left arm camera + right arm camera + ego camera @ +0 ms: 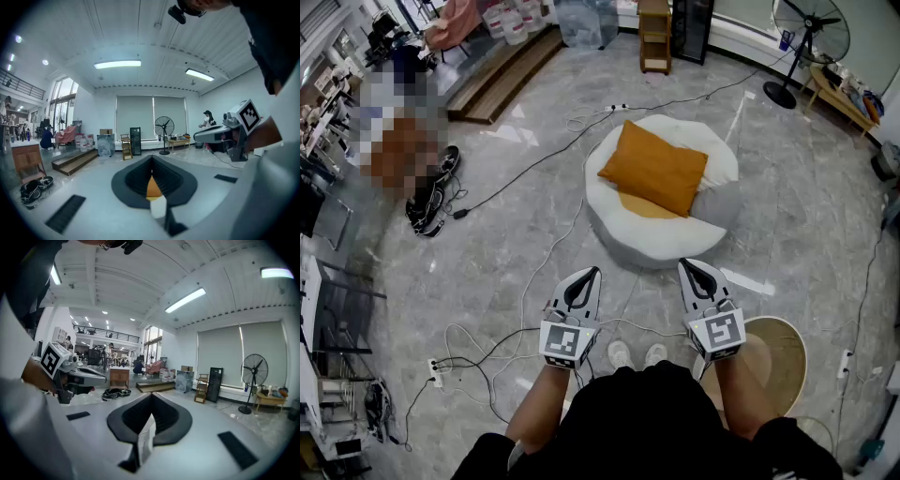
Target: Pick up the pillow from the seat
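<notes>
Pillow, orange and plump, lies slightly askew on top of a round white floor seat in the middle of a grey stone floor. The left gripper and right gripper are held low ahead of the person and aim at the seat, well short of it. Both have their jaws pressed together with nothing between them.

The pillow looks light, soft and unbreakable. It would probably sag and fold when pinched, so the jaws would need opening first, and a corner or the near edge seems the easiest hold.

Floor between the person and the seat is open. Thin cables trail left of the seat and near the feet, a likely trip hazard. A standing fan is well away.
</notes>
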`<state>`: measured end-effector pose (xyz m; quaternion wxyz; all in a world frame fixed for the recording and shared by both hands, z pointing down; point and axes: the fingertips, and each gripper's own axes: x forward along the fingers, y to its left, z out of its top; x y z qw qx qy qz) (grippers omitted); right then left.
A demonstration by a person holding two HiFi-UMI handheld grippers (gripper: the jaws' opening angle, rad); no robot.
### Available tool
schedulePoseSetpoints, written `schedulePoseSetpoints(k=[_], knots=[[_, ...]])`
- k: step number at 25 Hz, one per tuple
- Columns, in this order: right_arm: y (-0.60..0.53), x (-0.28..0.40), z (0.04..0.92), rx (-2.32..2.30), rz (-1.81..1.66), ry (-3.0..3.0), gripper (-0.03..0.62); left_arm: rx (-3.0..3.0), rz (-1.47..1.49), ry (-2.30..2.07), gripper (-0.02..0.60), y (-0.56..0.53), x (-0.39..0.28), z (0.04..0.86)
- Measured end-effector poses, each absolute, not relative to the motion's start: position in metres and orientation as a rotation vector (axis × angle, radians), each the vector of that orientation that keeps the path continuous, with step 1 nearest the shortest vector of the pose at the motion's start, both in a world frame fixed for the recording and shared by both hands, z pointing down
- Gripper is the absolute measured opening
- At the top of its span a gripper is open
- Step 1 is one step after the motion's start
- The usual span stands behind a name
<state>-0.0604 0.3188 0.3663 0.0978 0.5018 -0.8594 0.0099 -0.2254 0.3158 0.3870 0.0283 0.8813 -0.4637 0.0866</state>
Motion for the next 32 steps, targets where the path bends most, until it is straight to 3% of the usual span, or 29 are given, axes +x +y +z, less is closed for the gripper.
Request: schedulePoseSetpoints(k=[16, 32], knots=[[0.340, -0.033, 0.356, 1.602, 0.108, -2.574, 0.005, 2.614, 0.239, -1.491, 0.012, 0.335, -0.227, 0.389], [0.324, -0.049, 0.353, 1.724, 0.133, -2.553, 0.006, 2.641, 0.172, -1.428, 0.012, 0.314, -0.254, 0.391]])
